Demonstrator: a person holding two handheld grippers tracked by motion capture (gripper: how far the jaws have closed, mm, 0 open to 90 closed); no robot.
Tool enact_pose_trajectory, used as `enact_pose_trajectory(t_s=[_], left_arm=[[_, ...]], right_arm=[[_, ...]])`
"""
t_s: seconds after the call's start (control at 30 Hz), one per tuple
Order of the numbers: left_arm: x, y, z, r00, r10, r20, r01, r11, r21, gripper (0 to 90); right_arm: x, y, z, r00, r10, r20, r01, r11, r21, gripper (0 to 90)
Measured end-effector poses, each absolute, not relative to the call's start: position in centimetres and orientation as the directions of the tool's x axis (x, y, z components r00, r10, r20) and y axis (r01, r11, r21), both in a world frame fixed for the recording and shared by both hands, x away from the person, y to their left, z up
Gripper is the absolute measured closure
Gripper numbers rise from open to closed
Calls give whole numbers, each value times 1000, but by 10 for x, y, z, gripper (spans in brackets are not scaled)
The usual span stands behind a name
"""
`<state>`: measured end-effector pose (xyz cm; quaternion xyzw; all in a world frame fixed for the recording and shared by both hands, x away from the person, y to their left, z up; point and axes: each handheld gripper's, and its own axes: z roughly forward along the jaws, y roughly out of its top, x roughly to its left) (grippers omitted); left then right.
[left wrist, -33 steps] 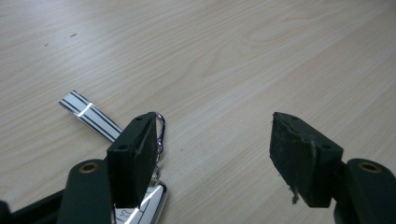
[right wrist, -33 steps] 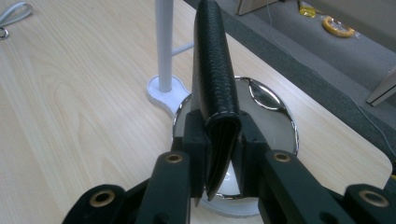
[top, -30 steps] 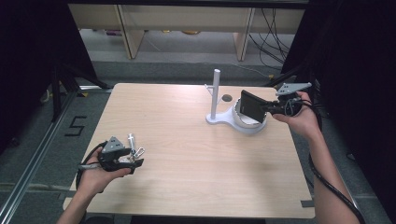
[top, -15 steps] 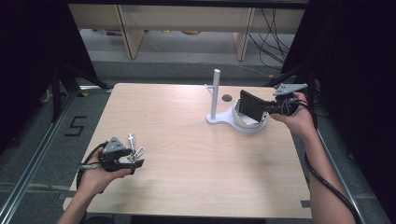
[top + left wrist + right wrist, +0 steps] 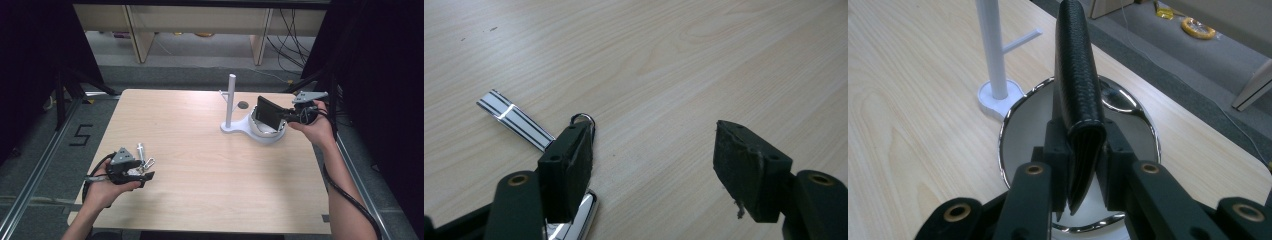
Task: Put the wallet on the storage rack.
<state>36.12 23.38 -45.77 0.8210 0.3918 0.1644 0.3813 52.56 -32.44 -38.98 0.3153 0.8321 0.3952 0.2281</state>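
My right gripper (image 5: 1083, 165) is shut on the folded edge of a black leather wallet (image 5: 1075, 75), which stands on edge just above a chrome-rimmed white dish (image 5: 1007, 127). In the high view the wallet (image 5: 268, 112) hangs over the dish (image 5: 270, 136) at the table's right, with the right gripper (image 5: 281, 116) behind it. My left gripper (image 5: 654, 170) is open and low over the wood at the front left. A bunch of keys (image 5: 516, 120) lies beside and partly under its left jaw. The high view shows the keys (image 5: 143, 159) just beyond the left gripper (image 5: 145, 170).
A white post (image 5: 231, 100) with a side peg rises from the dish's base, left of the wallet. A small dark round spot (image 5: 243, 105) marks the table behind it. Bare wood (image 5: 200, 160) stretches between the two hands. The floor and shelving lie beyond the table's far edge.
The right gripper has sunk slightly toward the dish with the wallet in it. The left gripper and the keys have stayed put.
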Motion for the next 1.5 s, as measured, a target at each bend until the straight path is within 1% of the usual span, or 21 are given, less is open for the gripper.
enact_pose_trajectory(t_s=[0.23,0.33,0.4,0.5,0.57,0.63,0.67,0.8,0.93,1.0,1.03,1.07,1.13,1.2,1.23,1.27,1.3,1.33,1.37,1.4,1.5], left_arm=[[362,234,-459,640,767,-34,521,-402,753,319],[362,234,-459,638,769,-34,521,-398,755,319],[362,234,-458,637,770,-31,516,-396,759,320],[362,233,-457,628,778,-35,521,-386,761,321],[362,234,-457,627,779,-31,519,-388,762,321],[363,234,-457,626,779,-39,520,-380,765,321],[363,234,-457,627,778,-38,520,-382,764,321],[364,233,-457,626,779,-38,518,-379,767,325],[366,233,-456,615,787,-54,519,-352,779,331],[367,233,-456,606,793,-62,527,-342,778,333],[368,234,-455,605,794,-59,528,-344,777,335],[368,235,-456,600,798,-59,523,-336,783,335],[370,235,-455,589,806,-56,527,-331,783,338],[372,237,-454,589,806,-52,523,-331,785,338],[373,238,-453,586,808,-55,527,-329,784,339],[375,239,-452,581,813,-50,524,-326,787,341],[376,240,-452,576,817,-41,522,-329,787,345],[379,241,-450,574,818,-39,531,-335,778,354],[381,241,-450,567,823,-31,526,-332,783,367],[384,243,-449,564,825,-29,529,-335,780,375],[392,246,-445,558,830,2,534,-362,764,391]], right_arm=[[528,-327,-398,-683,724,-98,371,459,807,774],[529,-327,-402,-663,746,-68,411,438,799,755],[530,-328,-405,-659,750,-59,417,429,802,735],[528,-331,-403,-631,774,-42,432,396,810,671],[527,-334,-400,-628,776,-59,421,402,813,637],[525,-337,-397,-617,784,-73,419,406,812,629],[522,-338,-395,-606,793,-57,432,388,814,626],[516,-344,-390,-579,813,-66,434,376,819,612],[506,-348,-387,-533,846,-9,508,329,796,597],[502,-351,-387,-525,851,-9,519,328,790,582],[498,-350,-387,-503,863,39,567,295,769,577],[497,-351,-389,-507,862,27,561,305,770,572],[487,-352,-392,-473,879,56,611,281,740,564],[484,-352,-395,-470,882,47,610,285,740,554],[479,-351,-395,-444,893,76,643,259,721,549],[478,-355,-398,-479,876,54,617,292,731,542],[471,-354,-398,-453,887,87,655,265,708,537],[468,-355,-400,-460,885,75,649,277,708,534],[464,-354,-402,-460,884,84,642,266,719,531],[459,-353,-403,-440,892,101,665,248,705,527],[447,-353,-410,-451,885,112,648,238,724,519]])
